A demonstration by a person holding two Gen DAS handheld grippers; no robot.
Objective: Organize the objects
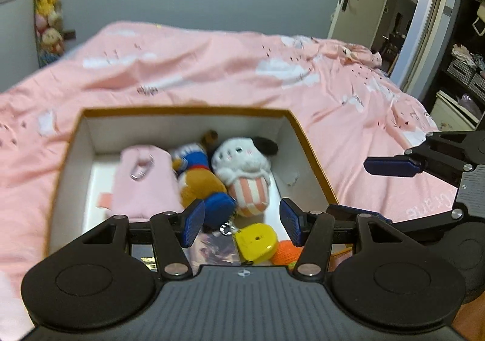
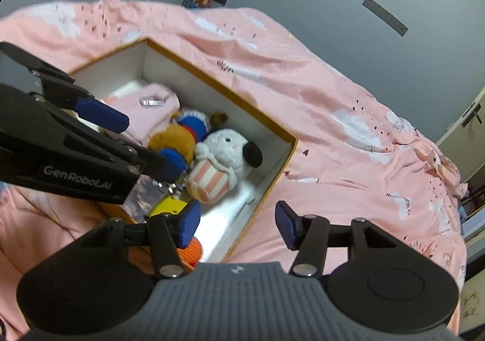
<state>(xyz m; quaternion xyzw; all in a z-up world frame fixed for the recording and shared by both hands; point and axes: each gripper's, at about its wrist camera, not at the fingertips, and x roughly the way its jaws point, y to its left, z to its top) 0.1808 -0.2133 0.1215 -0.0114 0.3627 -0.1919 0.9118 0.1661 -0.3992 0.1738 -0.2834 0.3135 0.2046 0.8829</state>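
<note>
Box (image 1: 306, 141), white-walled, tan-rimmed, sitting centre frame on pink bedspread (image 1: 212, 68); holding white dog plush (image 1: 242, 165), brown plush (image 1: 197, 180), pink cloth (image 1: 145, 180), yellow keychain (image 1: 257, 242). Probably light, soft, yielding: pinching plush at mid-body advised. Left gripper (image 1: 241, 224) hovering wide, empty, lower centre; right gripper (image 2: 238, 224) likewise spread, empty.
</note>
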